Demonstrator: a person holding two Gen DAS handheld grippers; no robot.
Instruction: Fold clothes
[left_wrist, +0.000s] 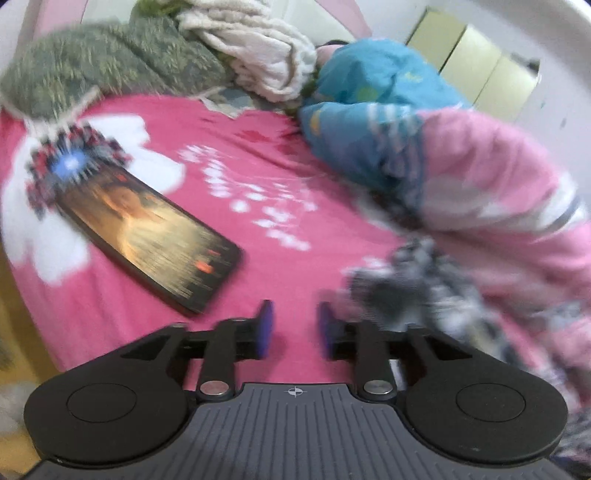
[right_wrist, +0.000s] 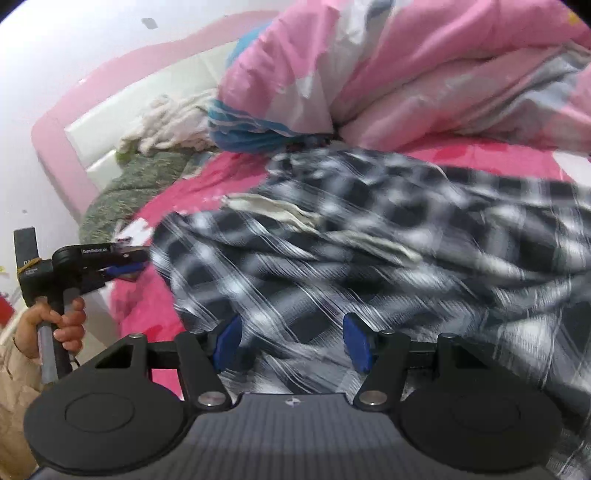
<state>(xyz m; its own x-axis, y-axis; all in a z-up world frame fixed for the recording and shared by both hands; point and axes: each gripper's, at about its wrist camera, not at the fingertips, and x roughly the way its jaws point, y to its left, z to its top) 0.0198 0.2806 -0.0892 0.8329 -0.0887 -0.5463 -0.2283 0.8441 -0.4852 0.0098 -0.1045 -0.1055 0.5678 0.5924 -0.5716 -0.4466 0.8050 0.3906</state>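
In the left wrist view, the left gripper (left_wrist: 293, 325) hovered with fingers apart and empty over the pink bedsheet (left_wrist: 229, 206), the black-and-white checked flannel garment (left_wrist: 413, 291) bunched at lower right.

In the right wrist view, the right gripper (right_wrist: 291, 341), spread and empty, sat over the rumpled garment, probably seeking an edge.

A phone (left_wrist: 147, 236) lies on the pink sheet (left_wrist: 288, 229) beyond the parted left gripper (left_wrist: 295, 328).
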